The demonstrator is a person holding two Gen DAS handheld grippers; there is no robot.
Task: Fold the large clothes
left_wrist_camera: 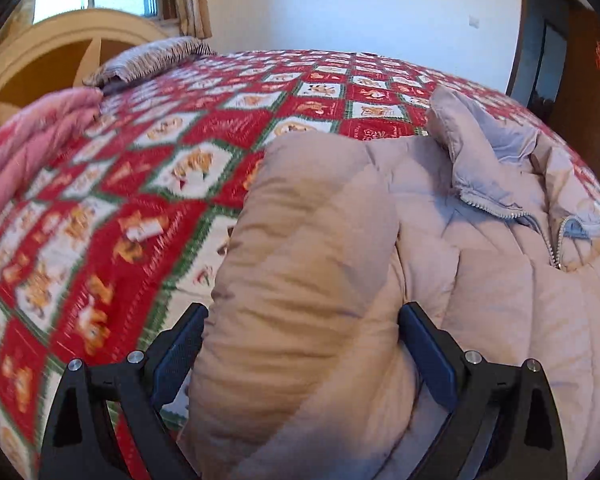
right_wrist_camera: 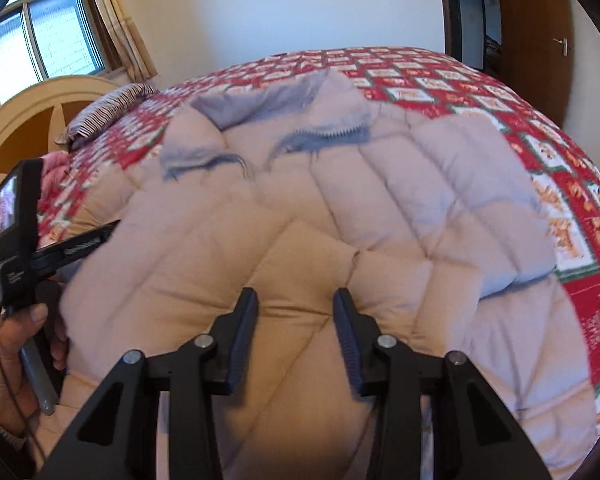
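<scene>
Our left gripper (left_wrist_camera: 302, 344) clenches the puffy sleeve (left_wrist_camera: 300, 240), which runs away toward the far collar (left_wrist_camera: 476, 160), while our right gripper (right_wrist_camera: 296, 334) hangs released over the jacket's (right_wrist_camera: 340, 208) near middle on the bed (right_wrist_camera: 560, 184).

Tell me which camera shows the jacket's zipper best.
The left wrist view: the zipper is sharp there, its teeth distinct along the open collar of the puffy jacket. The right wrist view shows the zipper farther off and blurred.

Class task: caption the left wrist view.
Left hand-held gripper clamps a puffy jacket sleeve above a red patterned bedspread.
</scene>
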